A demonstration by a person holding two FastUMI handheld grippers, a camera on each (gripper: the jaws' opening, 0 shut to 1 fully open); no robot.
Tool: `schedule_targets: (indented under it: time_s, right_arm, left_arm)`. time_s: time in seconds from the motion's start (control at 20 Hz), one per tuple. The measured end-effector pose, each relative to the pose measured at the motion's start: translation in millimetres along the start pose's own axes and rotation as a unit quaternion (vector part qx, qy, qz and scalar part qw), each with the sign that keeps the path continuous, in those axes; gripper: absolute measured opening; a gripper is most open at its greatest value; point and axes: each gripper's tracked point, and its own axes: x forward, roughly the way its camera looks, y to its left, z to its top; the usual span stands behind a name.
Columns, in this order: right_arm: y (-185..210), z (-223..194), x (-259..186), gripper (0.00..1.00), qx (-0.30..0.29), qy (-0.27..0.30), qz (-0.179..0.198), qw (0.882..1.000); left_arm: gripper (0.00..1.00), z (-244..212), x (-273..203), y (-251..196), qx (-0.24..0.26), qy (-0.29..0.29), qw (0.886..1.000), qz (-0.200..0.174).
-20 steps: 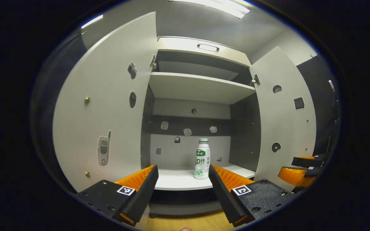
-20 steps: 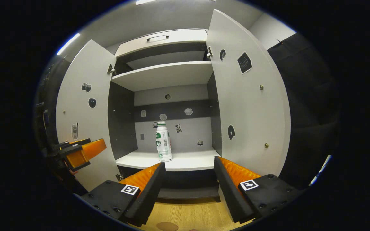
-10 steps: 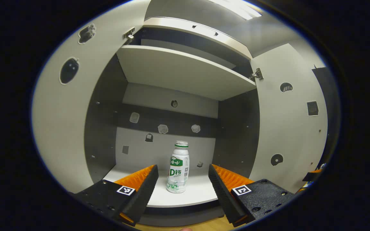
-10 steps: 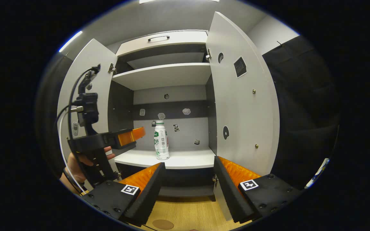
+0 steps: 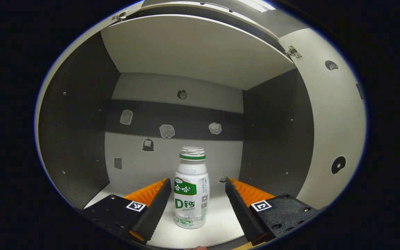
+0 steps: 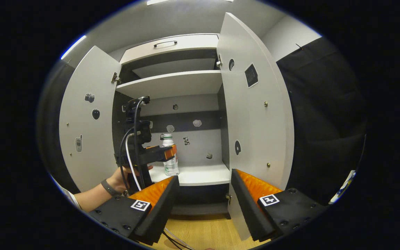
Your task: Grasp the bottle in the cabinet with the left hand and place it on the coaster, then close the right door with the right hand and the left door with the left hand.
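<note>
Cabinet (image 6: 172, 83) stood with both doors swung out: left door (image 6: 82, 132) and right door (image 6: 255, 114) hung open to either side of it. White lower shelf (image 5: 217, 222) inside the cabinet carried the bottle (image 5: 191, 189), upright, near the shelf's front edge and well in front of the cabinet's back wall (image 5: 172, 163), which had small stickers on it. Upper shelf (image 5: 196, 52) ran above the bottle.

Left gripper (image 5: 197, 196) was inside the cabinet opening, fingers spread wide, one on each side of the bottle with a gap both sides, not touching it. In the right gripper view that same gripper (image 6: 169, 152) sat level with the bottle's (image 6: 169, 156) body, held by a hand (image 6: 125, 175) with a wristband, cables trailing from it.

Right gripper (image 6: 203, 194) was outside the cabinet, in front of and below the lower shelf, fingers apart, nothing between them. Wood floor (image 6: 203, 229) lay below the cabinet.
</note>
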Motion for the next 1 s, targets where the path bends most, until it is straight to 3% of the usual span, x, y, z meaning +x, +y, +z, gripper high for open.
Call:
schedule_targets:
  time_s: [0.3, 0.45, 0.55, 0.6, 1.0]
  right_arm:
    - [-9, 3, -1, 0.98, -0.01, -0.009, -0.02, 1.0]
    - [-12, 0, -1, 0.98, -0.008, -0.006, -0.027, 1.0]
    - [-15, -4, 0, 0.98, -0.006, 0.001, -0.03, 1.0]
    - [-16, -6, 1, 0.98, -0.006, 0.004, -0.031, 0.999]
    - [-13, -15, 0, 0.98, -0.003, 0.015, -0.026, 1.0]
  left_arm:
    - [0.95, -21, 31, 15, -0.006, 0.011, 1.0, 0.024]
    - [0.94, -22, 38, 16, -0.001, 0.007, 1.0, 0.012]
    - [0.84, -19, 34, 16, 0.002, 0.006, 1.0, 0.014]
    - [0.72, -18, 31, 18, 0.007, 0.006, 1.0, 0.014]
    - [0.68, 1, 2, 12, -0.003, -0.019, 1.0, -0.017]
